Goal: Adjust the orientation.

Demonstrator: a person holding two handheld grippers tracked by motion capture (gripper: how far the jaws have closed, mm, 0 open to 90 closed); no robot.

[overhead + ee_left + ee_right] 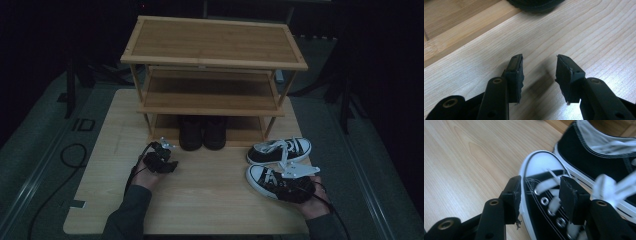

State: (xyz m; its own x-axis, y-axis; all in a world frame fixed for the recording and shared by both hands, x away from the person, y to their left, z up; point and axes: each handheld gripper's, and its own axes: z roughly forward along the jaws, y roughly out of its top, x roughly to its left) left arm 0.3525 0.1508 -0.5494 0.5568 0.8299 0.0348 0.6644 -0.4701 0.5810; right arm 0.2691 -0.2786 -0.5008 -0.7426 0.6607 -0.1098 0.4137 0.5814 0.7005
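Two black canvas sneakers with white toes and laces lie at the table's right. My right gripper (286, 176) (540, 195) is shut on the near sneaker (262, 179) (541, 163). One pad lies against its outer side and the other on the laced flap. The far sneaker (280, 150) (599, 152) rests just beyond it. My left gripper (163, 149) (539, 72) stands open low over the bare tabletop, nothing between its fingers. A pair of dark boots (202, 132) (536, 3) stands on the rack's bottom shelf, just ahead of that gripper.
A three-tier bamboo shoe rack (215, 42) stands at the back of the light wooden table (210, 200); its top and middle shelves are bare. The bottom shelf's edge (454, 22) shows at the upper left of the left gripper view. Dark floor and cables surround the table.
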